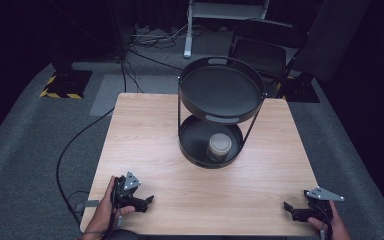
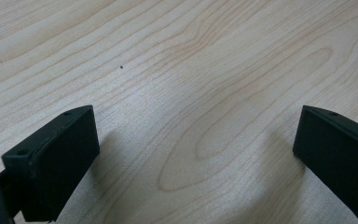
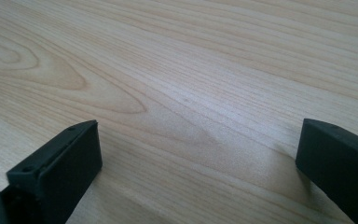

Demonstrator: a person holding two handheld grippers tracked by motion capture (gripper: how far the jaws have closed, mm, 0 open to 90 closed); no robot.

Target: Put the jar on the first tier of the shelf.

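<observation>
A black two-tier round tray stand (image 1: 221,116) sits at the far middle of the wooden table (image 1: 150,145). A pale lidded jar (image 1: 219,147) stands on its lower tier; the upper tier holds nothing. My left gripper (image 1: 147,201) rests at the table's near left corner, held by a hand, jaws wide apart over bare wood (image 2: 196,84). My right gripper (image 1: 288,209) rests at the near right corner, also open, with nothing between its fingers (image 3: 56,168). Both grippers are far from the stand.
A black cable (image 1: 67,155) trails off the table's left side over grey carpet. Behind the table are a dark folding chair (image 1: 260,50), a white frame and a hazard-striped base (image 1: 65,85).
</observation>
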